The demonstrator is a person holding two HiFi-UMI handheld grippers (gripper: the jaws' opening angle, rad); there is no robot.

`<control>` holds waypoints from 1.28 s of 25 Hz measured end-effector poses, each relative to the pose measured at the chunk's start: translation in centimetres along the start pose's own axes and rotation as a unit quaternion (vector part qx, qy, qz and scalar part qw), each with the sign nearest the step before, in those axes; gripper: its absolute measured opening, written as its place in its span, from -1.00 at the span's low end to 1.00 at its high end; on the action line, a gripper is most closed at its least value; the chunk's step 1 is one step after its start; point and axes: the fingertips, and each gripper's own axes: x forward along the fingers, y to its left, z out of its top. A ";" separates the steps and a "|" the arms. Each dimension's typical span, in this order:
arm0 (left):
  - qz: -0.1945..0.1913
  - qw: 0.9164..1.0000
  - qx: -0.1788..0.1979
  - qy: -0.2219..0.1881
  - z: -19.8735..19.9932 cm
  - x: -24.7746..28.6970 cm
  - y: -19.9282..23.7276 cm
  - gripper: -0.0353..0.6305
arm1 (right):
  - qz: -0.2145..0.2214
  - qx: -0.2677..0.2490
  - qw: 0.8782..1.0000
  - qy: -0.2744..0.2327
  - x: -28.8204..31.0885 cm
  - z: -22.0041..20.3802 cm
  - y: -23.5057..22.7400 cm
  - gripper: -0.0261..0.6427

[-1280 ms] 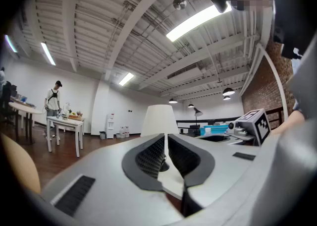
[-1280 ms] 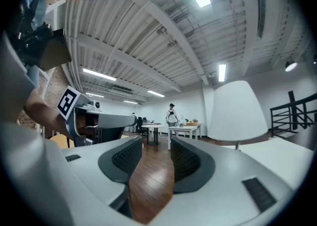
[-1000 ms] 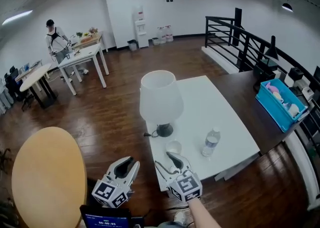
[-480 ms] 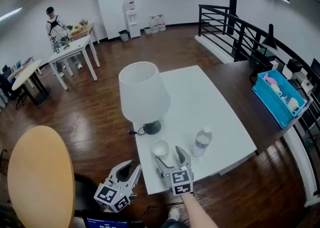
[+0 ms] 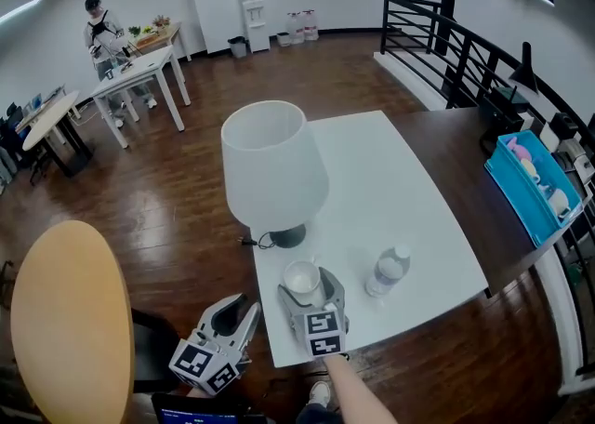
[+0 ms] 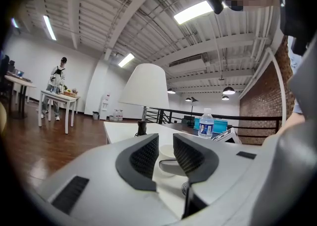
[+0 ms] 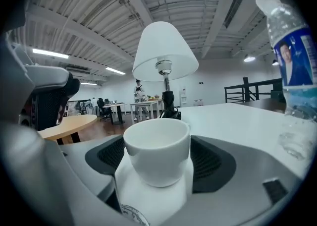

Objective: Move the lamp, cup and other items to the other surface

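Right gripper (image 5: 309, 290): jaws stood wide apart, having just been opening, one on each side of the cup (image 7: 156, 145).
Cup: upright near the counter's (image 5: 390, 190) front edge; whether the pads touched it was unclear.
Left gripper (image 5: 240, 309): jaws slightly apart, empty, off the counter's corner.
Lamp (image 5: 272, 171): behind the cup, its shade hiding most of the base.
Bottle (image 5: 388, 271): cut off in the right gripper view.

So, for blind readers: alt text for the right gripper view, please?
A white cup stands on a white table between the jaws of the right claw, which have just been opening and do not grip it. A white-shaded lamp stands behind it; a water bottle is at right.
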 end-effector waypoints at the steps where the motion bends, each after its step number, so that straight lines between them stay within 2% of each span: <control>1: 0.002 1.000 -0.001 0.002 -0.1 0.0 0.2 -0.59 | -0.001 -0.001 1.000 0.002 0.2 0.0 0.1 0.34; 8: 0.012 1.000 -0.007 0.012 -0.5 -0.4 1.0 -0.59 | 0.017 -0.022 0.999 0.020 1.2 -0.1 0.2 0.27; 13: 0.013 1.000 -0.008 0.013 -0.6 -0.5 1.2 -0.59 | 0.015 -0.022 1.000 0.001 0.7 0.3 0.0 0.26; 21: 0.028 1.000 -0.009 0.006 0.0 -1.1 2.1 -0.59 | 0.037 -0.033 0.999 -0.009 -0.7 1.3 1.6 0.26; 26: 0.062 0.998 -0.004 -0.011 0.8 -3.6 4.1 -0.59 | 0.101 -0.056 0.993 -0.038 -0.8 4.9 7.5 0.26; 29: 0.102 0.995 0.000 -0.021 1.3 -6.9 6.5 -0.59 | 0.153 -0.071 0.984 -0.052 -0.1 6.8 13.2 0.26; 32: 0.154 0.988 -0.005 -0.029 1.5 -12.2 9.4 -0.59 | 0.214 -0.092 0.971 -0.053 0.4 7.5 20.6 0.26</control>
